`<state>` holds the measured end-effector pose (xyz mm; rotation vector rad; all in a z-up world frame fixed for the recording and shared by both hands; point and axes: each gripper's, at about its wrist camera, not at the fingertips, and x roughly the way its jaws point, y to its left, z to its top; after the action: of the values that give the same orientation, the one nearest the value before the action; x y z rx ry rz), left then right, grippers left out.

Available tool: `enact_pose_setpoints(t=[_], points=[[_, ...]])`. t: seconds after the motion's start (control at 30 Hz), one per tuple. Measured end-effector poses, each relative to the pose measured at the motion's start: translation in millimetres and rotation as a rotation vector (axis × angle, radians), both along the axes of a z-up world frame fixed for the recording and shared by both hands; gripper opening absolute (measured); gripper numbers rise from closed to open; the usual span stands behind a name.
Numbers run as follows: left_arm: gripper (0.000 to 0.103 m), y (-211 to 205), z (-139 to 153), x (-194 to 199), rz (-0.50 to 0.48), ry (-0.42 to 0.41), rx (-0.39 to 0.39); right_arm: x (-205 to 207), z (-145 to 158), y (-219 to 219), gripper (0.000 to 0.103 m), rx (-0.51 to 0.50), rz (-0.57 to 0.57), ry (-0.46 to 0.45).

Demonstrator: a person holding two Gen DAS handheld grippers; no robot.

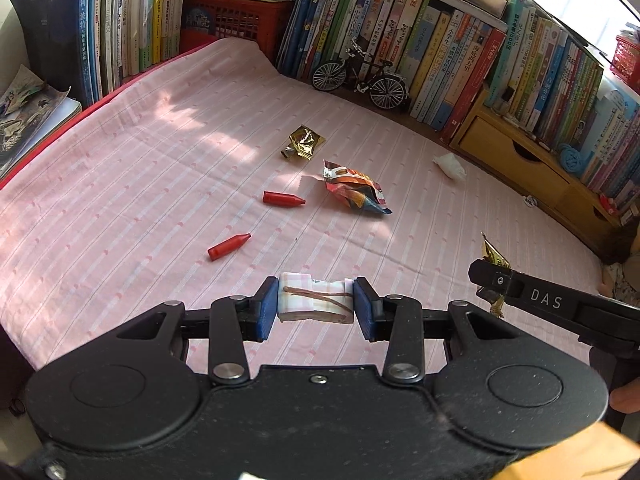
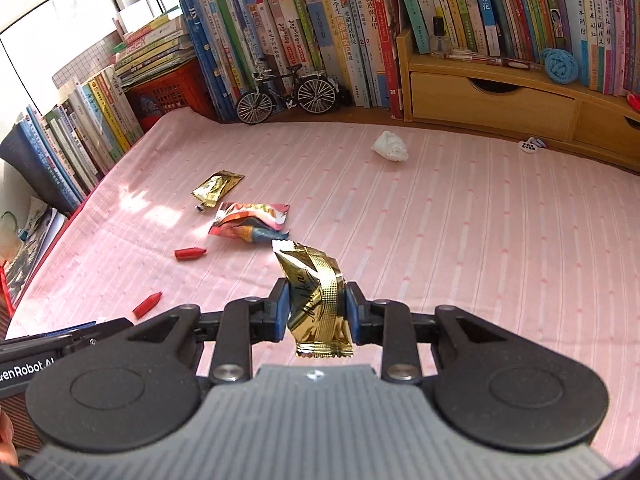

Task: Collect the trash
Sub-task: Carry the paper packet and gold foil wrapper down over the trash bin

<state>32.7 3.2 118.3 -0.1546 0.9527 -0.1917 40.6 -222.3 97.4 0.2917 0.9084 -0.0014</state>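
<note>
My left gripper (image 1: 315, 305) is shut on a small pink-checked packet (image 1: 315, 300) with brown strips on it, lifted above the pink cloth (image 1: 140, 184). My right gripper (image 2: 317, 310) is shut on a gold foil wrapper (image 2: 318, 300), which also shows at the right of the left wrist view as the gold wrapper (image 1: 494, 258). On the cloth lie another gold wrapper (image 1: 303, 144), an orange snack bag (image 1: 354, 192), a crumpled white tissue (image 1: 450, 165) and two red caps, one far (image 1: 282, 199) and one near (image 1: 228, 246).
Rows of books (image 1: 440, 40) wall in the back and left. A model bicycle (image 1: 360, 76) stands at the back. A wooden drawer shelf (image 1: 516, 156) runs along the right. A red crate (image 1: 236, 20) sits at the back left, and a small white object (image 2: 530, 145) lies by the shelf.
</note>
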Motion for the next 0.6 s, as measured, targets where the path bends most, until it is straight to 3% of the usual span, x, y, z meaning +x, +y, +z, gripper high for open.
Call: enact_pose_setpoints(t=[0.3, 0.6], points=[[0.038, 53.1, 15.4, -74.8, -0.028, -0.022, 0.024, -68.5, 18.8, 63.9, 0.034, 0.008, 0.052, 0.006], [0.038, 102.5, 0.3, -143.6, -0.024, 0.011, 0.009, -136.3, 29.5, 116.3, 0.035, 0.04, 0.081, 0.027]])
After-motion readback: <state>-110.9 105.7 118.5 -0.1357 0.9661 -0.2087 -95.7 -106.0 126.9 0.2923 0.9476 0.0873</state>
